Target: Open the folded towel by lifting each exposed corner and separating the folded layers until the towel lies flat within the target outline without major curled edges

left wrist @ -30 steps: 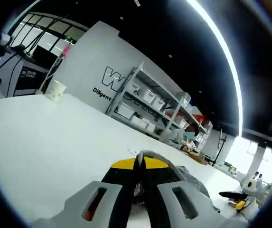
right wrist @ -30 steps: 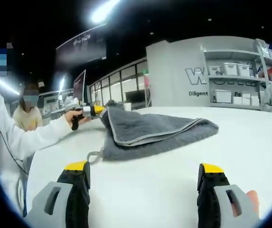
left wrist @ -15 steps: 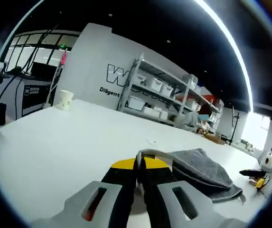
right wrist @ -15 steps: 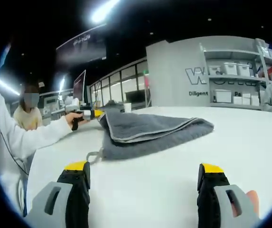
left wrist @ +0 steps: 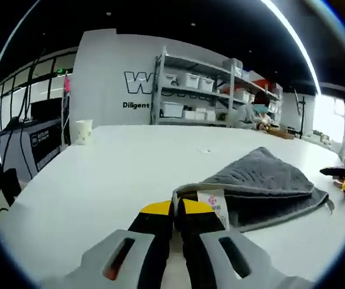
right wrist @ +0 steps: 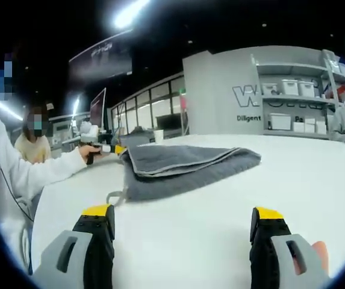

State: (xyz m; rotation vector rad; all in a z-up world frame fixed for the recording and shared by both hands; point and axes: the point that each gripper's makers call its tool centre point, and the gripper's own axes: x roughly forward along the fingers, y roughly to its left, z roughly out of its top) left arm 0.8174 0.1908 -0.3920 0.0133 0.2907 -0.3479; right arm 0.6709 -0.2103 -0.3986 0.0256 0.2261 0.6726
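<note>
The left gripper (left wrist: 177, 211) was clamped on a towel (left wrist: 262, 186) corner beside its label (left wrist: 213, 205). The towel lay folded on the white table (right wrist: 304, 180); the right gripper (right wrist: 181, 232) stood wide, empty. Advisable: peel the corner low and outward, pinning the lower layer.

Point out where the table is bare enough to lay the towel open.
Bare white table lies between the right claw and the folded grey towel, and right of the towel. In the left gripper view, it is bare toward the paper cup. Crowded: the corner held by the left claw.
</note>
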